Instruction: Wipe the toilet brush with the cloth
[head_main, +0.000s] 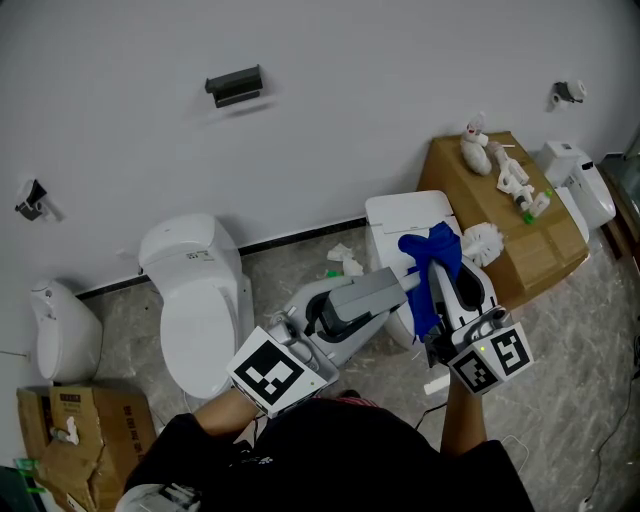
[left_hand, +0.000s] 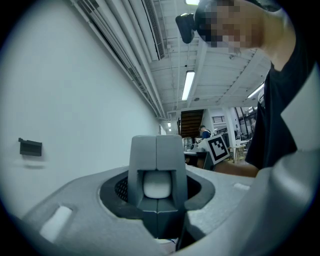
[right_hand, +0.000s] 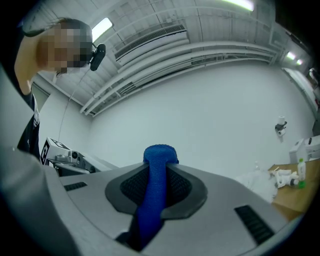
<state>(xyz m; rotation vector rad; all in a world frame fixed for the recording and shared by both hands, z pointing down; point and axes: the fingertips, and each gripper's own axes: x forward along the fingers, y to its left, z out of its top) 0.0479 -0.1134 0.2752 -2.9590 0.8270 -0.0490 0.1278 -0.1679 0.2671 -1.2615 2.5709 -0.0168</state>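
Observation:
The toilet brush shows its white bristle head (head_main: 483, 240) beside the blue cloth (head_main: 432, 262). Its grey and white handle (left_hand: 156, 150) stands between the jaws of my left gripper (left_hand: 157, 189), which are closed on it. In the head view the left gripper (head_main: 406, 283) reaches up and right from the lower middle. My right gripper (head_main: 441, 280) comes in from the lower right and is shut on the cloth (right_hand: 159, 156), which is pinched into a narrow fold at the gripper (right_hand: 156, 186). The cloth drapes over the brush shaft just short of the bristles. Where cloth and shaft meet is hidden.
A white toilet (head_main: 190, 290) stands at the left by the wall, and another white tank (head_main: 405, 212) is behind the grippers. A cardboard box (head_main: 500, 195) with small white items sits at the right. Another box (head_main: 80, 430) is at the lower left. Paper scraps (head_main: 345, 260) lie on the floor.

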